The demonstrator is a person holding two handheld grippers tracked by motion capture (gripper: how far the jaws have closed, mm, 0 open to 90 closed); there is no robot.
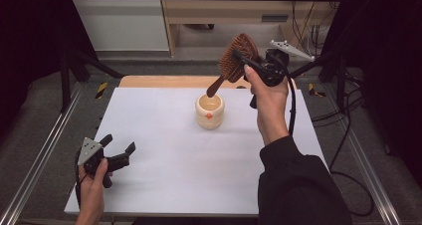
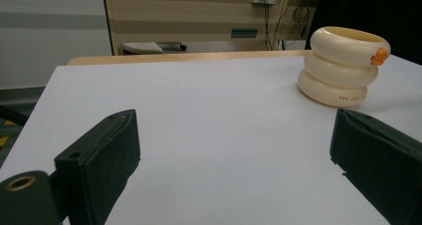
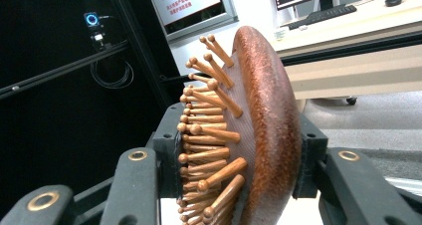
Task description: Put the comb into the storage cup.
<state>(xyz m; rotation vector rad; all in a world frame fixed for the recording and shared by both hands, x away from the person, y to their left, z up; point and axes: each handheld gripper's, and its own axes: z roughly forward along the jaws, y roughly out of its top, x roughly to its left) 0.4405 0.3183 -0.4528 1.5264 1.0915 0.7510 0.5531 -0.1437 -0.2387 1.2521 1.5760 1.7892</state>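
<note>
Hairbrush (image 1: 238, 56) head pinched between right gripper (image 1: 247, 60) fingers, above cup (image 1: 209, 111); left gripper (image 1: 119, 148) fingers spread wide, empty, over bench (image 1: 164, 150).

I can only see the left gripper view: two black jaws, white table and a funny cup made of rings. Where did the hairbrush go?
Observer: The right gripper holds the hairbrush up in the air, behind the cup.
Operator: Which part is it squeezing?
Observer: The brush's head; one jaw is on the wooden back, the other on the bristle side.
Operator: Where does the handle point?
Observer: Down, slanting toward the cup's open top, with its tip just above the rim.
</note>
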